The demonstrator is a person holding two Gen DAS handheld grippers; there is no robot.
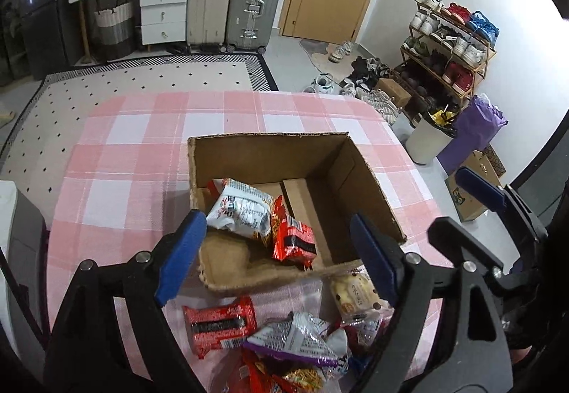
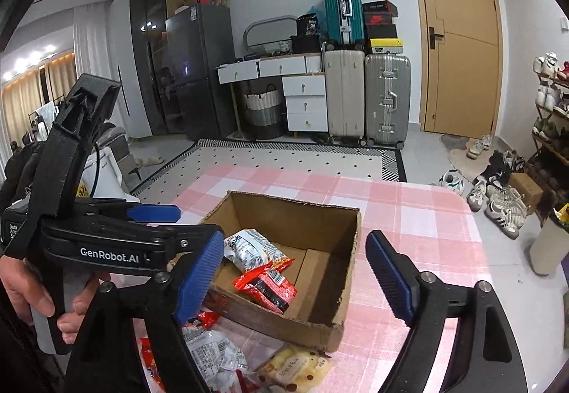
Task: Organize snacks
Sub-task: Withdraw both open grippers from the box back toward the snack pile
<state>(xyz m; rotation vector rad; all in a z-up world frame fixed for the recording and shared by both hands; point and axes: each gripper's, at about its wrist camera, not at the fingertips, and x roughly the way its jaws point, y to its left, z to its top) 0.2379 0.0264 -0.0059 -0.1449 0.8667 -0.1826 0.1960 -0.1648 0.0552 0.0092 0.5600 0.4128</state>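
Jaws: left gripper spread wide, empty, over the near wall of the cardboard box; right gripper likewise wide, empty.
Boxed: white noodle packet and red snack packet lie inside.
Loose: red wafer packet, purple-edged packet and cookie pack lie piled on the pink checked tablecloth, just before the box.
Risk: overlapping packets may lift together; slick film may slip; a low finger may shove the box.
Room: suitcases, wooden door, shoe rack.

White walls, wooden door, suitcases, patterned rug, shoe rack.
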